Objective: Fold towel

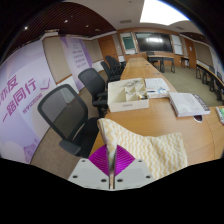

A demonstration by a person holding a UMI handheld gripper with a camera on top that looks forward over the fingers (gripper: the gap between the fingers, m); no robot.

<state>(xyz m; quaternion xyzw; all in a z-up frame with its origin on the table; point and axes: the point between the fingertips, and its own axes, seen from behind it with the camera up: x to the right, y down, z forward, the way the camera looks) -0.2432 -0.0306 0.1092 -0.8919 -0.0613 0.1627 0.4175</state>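
From the gripper view, the gripper [112, 165] sits low over a long wooden table [150, 115], its two white fingers [93, 172] drawn together with the magenta pads [100, 158] meeting in a narrow V. A corner of the towel [148, 148] is pinched between those pads: the cloth rises out of the jaws and spreads forward and off to the right of them, so the jaws are pressed together on the fabric rather than spread around it.

The towel is cream with a fine yellowish diamond pattern. Its bulk lies on the table just ahead of the fingertips and to their right, with a slanting edge running up to the left from the pinch point and a rumpled outline on the far side.

Beyond the towel, further along the table, stands a white open-topped box [128, 95] with pale objects inside; what they are cannot be told. To the right of that box and well beyond the jaws lies a flat stack of papers [188, 103].

To the left of the jaws, off the table's edge, black mesh-backed office chairs [62, 110] stand in a row that runs away along the table. Behind them a wall banner [40, 75] carries large purple and pink characters. At the far end of the room, straight ahead of the fingers, more chairs and tables gather beneath a dark screen [152, 43].
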